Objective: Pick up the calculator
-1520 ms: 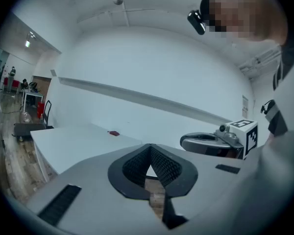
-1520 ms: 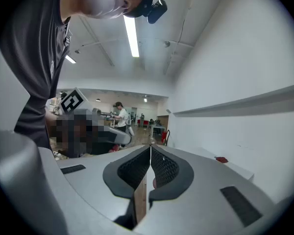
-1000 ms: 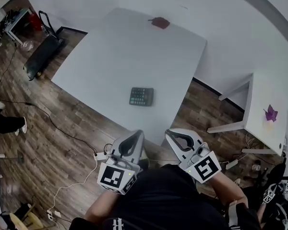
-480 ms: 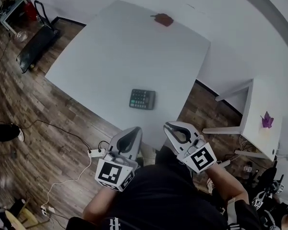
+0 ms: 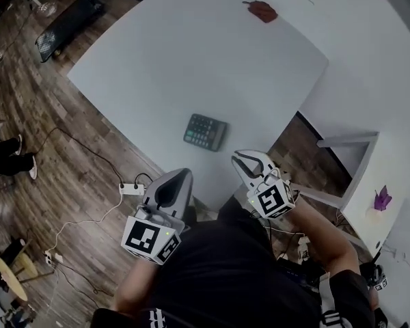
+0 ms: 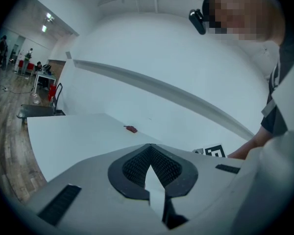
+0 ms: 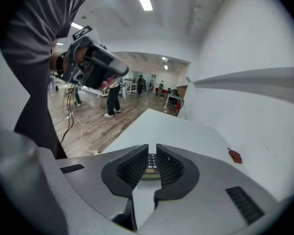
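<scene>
The dark calculator (image 5: 206, 132) lies flat on the white table (image 5: 191, 53), close to its near edge. My right gripper (image 5: 240, 157) hangs over that edge just right of the calculator, apart from it. Its jaws are opening: a narrow gap shows between the pads, with nothing in it. In the right gripper view the calculator (image 7: 150, 166) shows through the gap of the right gripper (image 7: 152, 153), further on. My left gripper (image 5: 180, 175) is held short of the table edge, below and left of the calculator. In the left gripper view the left gripper (image 6: 149, 148) is shut and empty.
A small red object (image 5: 262, 10) lies at the table's far side. A white side table (image 5: 369, 183) with a purple thing (image 5: 383, 199) stands at the right. A power strip (image 5: 131, 188) and cables lie on the wood floor, and a black treadmill (image 5: 61, 29) at top left.
Both grippers have moved forward toward the table edge. The right one came further, dropped and rolled, and now sits beside the calculator. The head view has shifted.
</scene>
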Demonstrator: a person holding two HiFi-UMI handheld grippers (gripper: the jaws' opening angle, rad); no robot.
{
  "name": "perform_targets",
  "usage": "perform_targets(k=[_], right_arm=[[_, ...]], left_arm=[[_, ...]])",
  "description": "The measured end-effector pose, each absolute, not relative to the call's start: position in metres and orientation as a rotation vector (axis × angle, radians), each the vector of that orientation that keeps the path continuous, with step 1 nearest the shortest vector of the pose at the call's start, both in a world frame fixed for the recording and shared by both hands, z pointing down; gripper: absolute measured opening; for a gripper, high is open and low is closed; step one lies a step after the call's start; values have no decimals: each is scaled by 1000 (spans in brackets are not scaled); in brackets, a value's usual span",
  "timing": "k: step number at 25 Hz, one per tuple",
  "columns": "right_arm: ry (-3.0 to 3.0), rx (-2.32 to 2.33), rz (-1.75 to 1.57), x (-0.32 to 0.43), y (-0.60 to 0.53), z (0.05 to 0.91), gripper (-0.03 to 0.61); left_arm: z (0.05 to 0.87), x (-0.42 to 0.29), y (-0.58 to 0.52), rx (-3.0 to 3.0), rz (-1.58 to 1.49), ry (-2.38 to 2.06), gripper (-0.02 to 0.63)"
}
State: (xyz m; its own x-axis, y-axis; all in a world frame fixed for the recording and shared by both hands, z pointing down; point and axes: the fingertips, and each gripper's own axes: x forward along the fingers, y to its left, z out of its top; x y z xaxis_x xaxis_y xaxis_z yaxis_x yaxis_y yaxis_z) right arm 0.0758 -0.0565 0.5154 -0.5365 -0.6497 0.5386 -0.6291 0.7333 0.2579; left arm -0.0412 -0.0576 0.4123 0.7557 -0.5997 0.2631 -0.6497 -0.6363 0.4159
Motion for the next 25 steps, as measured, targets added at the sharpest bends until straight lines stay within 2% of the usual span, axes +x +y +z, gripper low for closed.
perform_targets(k=[6, 12, 16, 25], right_arm=[[-2215, 625, -322, 86, -75, 583, 89], [-2062, 331, -753, 88, -88, 647, 127], [-1981, 178, -936, 88, -90, 682, 138], [-1905, 24, -1120, 70, -96, 720, 138]], left_arm=[[429, -22, -62, 2378, 159, -1026, 6], [439, -20, -70, 2293, 168, -1160, 6], [443, -25, -70, 2231, 169, -1241, 6], [456, -37, -65, 2135, 164, -1327, 6]])
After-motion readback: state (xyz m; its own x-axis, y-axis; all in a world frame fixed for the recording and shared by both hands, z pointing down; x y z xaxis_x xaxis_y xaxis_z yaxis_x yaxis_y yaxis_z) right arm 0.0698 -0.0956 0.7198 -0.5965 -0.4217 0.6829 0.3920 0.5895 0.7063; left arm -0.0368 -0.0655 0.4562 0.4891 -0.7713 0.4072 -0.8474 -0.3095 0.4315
